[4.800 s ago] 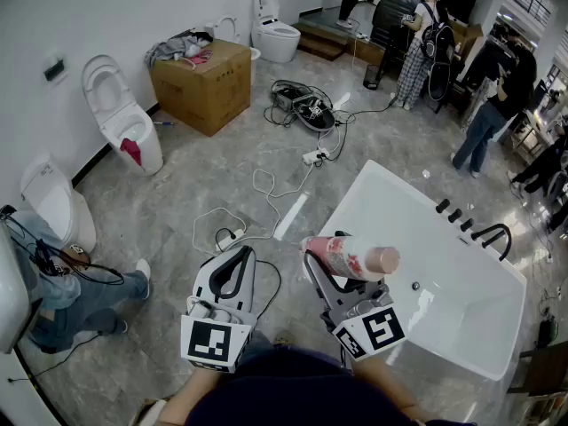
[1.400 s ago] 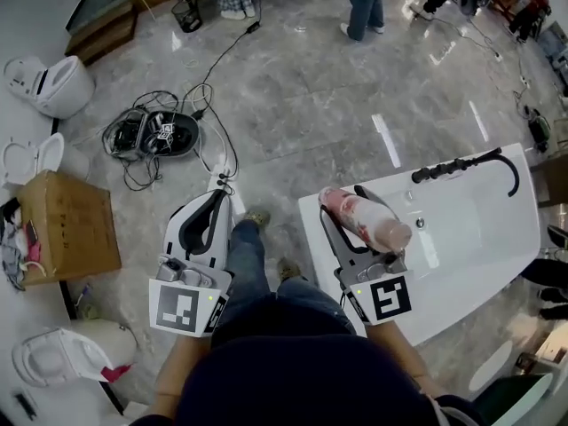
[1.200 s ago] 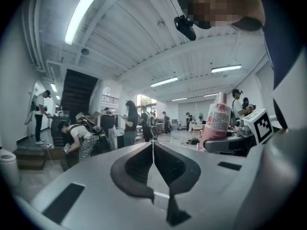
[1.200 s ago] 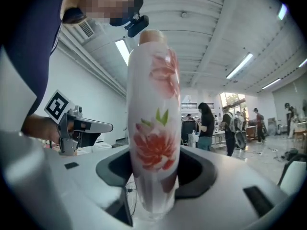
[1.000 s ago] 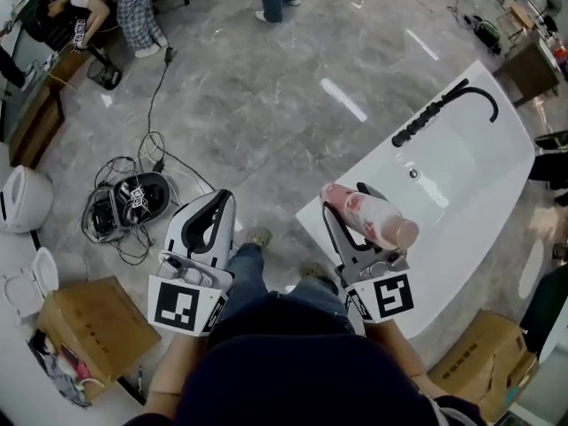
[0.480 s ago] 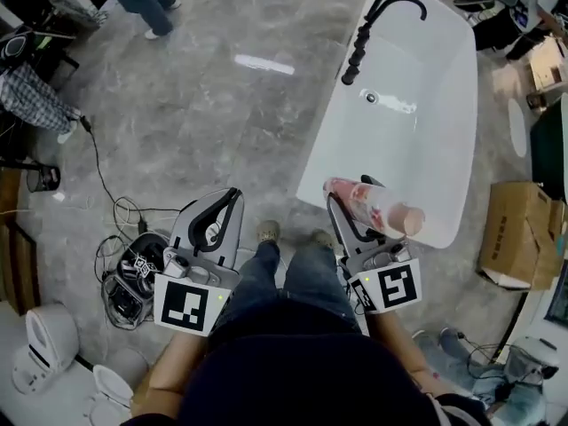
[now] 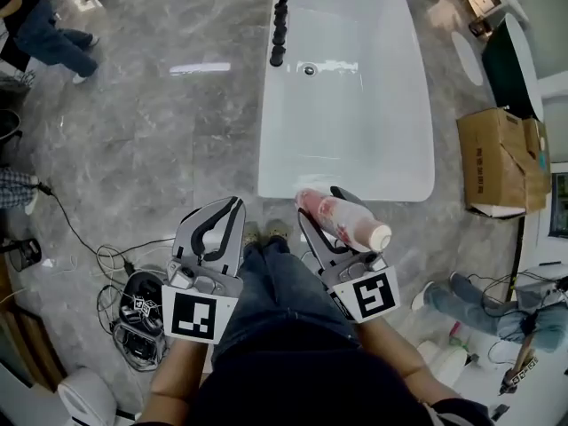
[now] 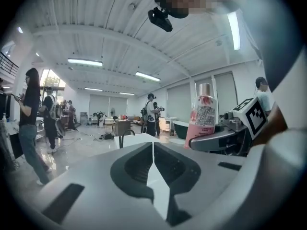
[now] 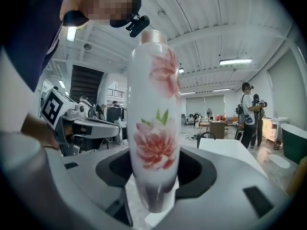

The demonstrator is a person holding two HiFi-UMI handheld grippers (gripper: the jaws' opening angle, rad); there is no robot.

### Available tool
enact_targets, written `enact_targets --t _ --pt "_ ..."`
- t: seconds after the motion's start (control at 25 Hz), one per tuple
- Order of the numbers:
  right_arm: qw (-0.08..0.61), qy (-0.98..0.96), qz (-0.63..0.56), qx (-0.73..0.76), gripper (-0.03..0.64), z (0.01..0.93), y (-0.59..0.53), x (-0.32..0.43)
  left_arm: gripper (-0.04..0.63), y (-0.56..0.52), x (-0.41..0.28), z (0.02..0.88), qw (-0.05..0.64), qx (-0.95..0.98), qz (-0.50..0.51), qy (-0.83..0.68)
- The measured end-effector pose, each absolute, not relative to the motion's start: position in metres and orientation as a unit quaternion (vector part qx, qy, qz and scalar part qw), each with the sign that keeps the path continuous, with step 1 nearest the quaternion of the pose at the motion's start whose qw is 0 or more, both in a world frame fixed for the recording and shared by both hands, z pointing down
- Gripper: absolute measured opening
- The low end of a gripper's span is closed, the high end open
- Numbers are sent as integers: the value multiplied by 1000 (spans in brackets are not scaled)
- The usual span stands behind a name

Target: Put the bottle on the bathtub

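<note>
At the left, the left gripper [image 7: 232,206] is empty. Its own view shows the 2 jaws closed tip to tip with nothing between them, and it is held over the floor, well apart from the tub.

To its right, the right gripper [image 7: 322,209] has its jaws clamped on the bottle [image 7: 342,220], gripping low, close to the base. The bottle is white with pink flowers and a pinkish cap, and most of its length stands clear of the jaws. It is in the air just short of the near end of the bathtub [image 7: 401,190], not yet on it.

The bottle looks like glossy plastic — probably stiff enough to take a firm squeeze, but slick, and its weight depends on a fill I cannot see. With the grip so low, the long upper part can lever and swing, so a hold nearer mid-body would likely be steadier. The low hold does leave the base almost free for setting down.

Being tall and narrow, it should tip easily. The tub's rim looks smooth and narrow — the flat ledge by the faucet [image 7: 280,25] may suit it better.
</note>
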State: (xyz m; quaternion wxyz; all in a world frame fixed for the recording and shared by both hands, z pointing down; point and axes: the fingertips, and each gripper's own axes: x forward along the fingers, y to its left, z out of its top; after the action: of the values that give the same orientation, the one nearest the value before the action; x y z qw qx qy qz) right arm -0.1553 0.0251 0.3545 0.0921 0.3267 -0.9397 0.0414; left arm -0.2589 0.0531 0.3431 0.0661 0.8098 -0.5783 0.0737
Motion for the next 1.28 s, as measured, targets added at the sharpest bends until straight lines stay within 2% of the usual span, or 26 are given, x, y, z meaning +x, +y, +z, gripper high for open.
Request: enact_targets --t 0.36,0.76,1.2,1.28 --pt "80 -941 42 325 252 402 0 -136 29 26 -217 388 53 819 110 -560" --pt "89 -956 33 279 252 472 -29 -159 29 -3 -220 459 63 806 124 -575" --pt "115 -962 31 245 252 570 -31 -177 31 -4 -222 545 93 793 137 -586" --pt "147 -962 20 230 252 593 -25 -180 31 -4 -222 559 99 790 137 -589"
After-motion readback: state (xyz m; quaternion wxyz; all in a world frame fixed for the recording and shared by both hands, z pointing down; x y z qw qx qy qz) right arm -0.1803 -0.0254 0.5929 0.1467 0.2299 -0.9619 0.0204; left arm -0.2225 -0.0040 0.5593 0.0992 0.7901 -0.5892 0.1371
